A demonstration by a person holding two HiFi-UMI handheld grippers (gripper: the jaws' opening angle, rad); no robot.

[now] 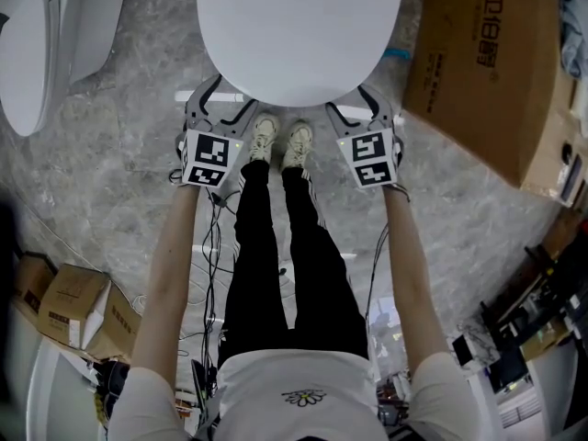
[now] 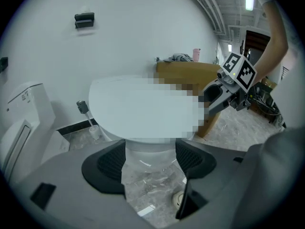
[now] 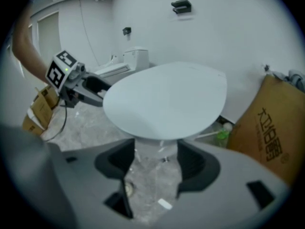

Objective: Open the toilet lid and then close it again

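Note:
The white toilet lid (image 1: 299, 30) lies shut, its rounded front edge toward me. My left gripper (image 1: 223, 99) is open at the lid's front left, its jaws just under and in front of the rim with nothing between them. At the front right, my right gripper (image 1: 354, 107) is also open and empty. In the left gripper view the lid (image 2: 143, 113) is just beyond the gripper (image 2: 148, 159), and the right gripper (image 2: 228, 92) shows to the right. In the right gripper view the lid (image 3: 164, 99) sits above the gripper (image 3: 156, 161), and the left gripper (image 3: 88, 87) shows at left.
A large cardboard box (image 1: 487, 62) stands right of the toilet. A second toilet (image 1: 37, 44) is at the left. Small cardboard boxes (image 1: 73, 306) and cables lie on the grey floor behind me. My shoes (image 1: 280, 141) stand at the toilet's front. A toilet brush (image 2: 83, 109) stands by the wall.

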